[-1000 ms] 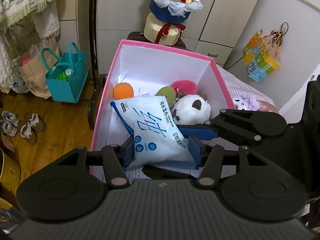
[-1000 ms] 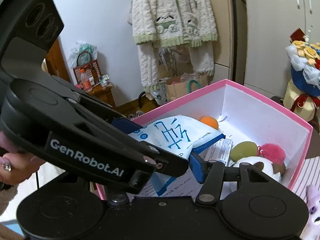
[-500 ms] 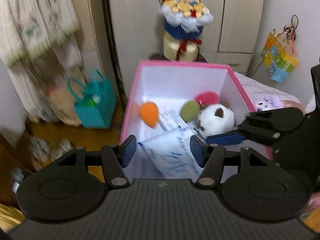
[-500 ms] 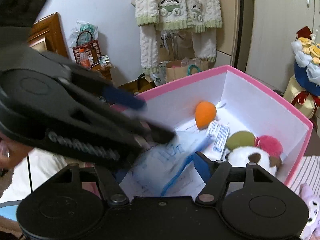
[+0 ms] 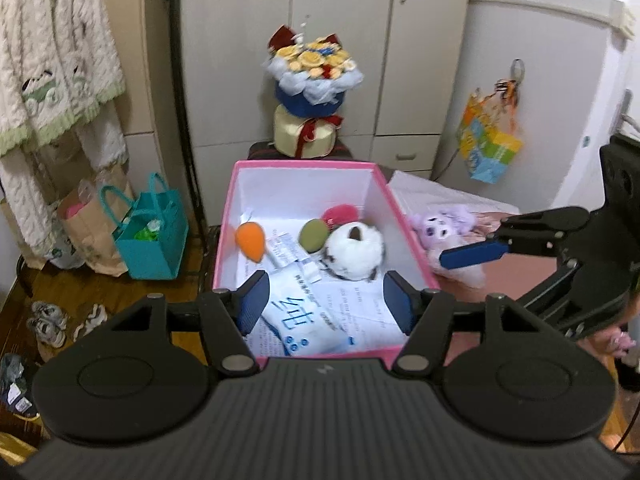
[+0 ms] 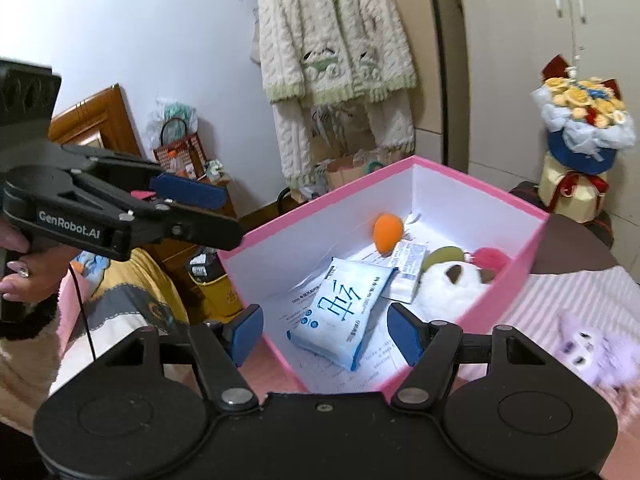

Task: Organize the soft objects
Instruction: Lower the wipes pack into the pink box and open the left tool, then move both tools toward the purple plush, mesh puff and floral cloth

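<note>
Lying flat on the papers at the bottom of the pink box [image 5: 394, 216], the white tissue pack [image 6: 340, 312] with blue characters is near the front wall and touches no gripper. The left gripper [image 5: 326, 304] hovers above the near edge of the box with its jaws spread wide and nothing between them. The right gripper [image 6: 326, 336] is also above the near corner of the box, its jaws spread apart and empty.

Behind the pack, in the box, there are an orange plush ball [image 5: 250, 240], a green ball [image 5: 314, 234], a pink fluffy ball [image 5: 340, 214] and a white plush toy [image 5: 354, 252] with dark ears; the white toy touches the green ball. A purple plush toy [image 6: 592, 348] lies outside the box, on the striped bed cover [image 6: 560, 300] just beside the right wall of the box. A flower bouquet [image 5: 314, 76] stands behind the box, in front of the cupboard.
</note>
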Tool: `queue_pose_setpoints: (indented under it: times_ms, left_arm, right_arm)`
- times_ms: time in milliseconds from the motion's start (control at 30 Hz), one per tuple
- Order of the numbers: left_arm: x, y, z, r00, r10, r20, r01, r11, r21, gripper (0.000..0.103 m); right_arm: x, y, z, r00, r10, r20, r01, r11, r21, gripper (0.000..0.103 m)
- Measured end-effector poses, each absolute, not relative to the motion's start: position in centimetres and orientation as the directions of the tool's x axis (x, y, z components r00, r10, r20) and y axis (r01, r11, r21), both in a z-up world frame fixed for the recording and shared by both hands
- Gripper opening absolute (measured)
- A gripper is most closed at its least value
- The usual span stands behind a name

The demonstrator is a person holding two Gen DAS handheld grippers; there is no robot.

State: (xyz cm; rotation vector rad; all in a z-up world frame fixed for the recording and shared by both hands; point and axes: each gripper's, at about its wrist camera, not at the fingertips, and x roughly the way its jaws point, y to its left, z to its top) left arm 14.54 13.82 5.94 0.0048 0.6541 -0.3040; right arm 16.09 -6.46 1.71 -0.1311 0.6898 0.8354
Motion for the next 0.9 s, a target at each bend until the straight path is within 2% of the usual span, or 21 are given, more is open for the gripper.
queue_pose_setpoints:
  times_ms: [500,700,900]
  left_arm:
    - [7.3,8.9,7.9,0.726,-0.396,-0.563,0.445,0.894,-0.054,0.064]
    - [6.5,6.5,7.5,0.677,-0.450,-0.583,0.514,0.856,-0.064,0.064]
    - [6.7,3.4,6.6,0.600,-0.530,-0.599,0.611,0.787,-0.086,0.064]
  right_arm:
    - [7.3,-13.7,5.2,0.560,0.586,-0.586,-0.685,0.725,0.072,0.073]
    - [4.3,-16.9,5.3,0.629,0.530,-0.568,-0.634,0.773,0.019,0.073]
    - [3.4,-20.8,4.9,0.681,0.485,-0.549,-0.552,0.832,0.050,0.073]
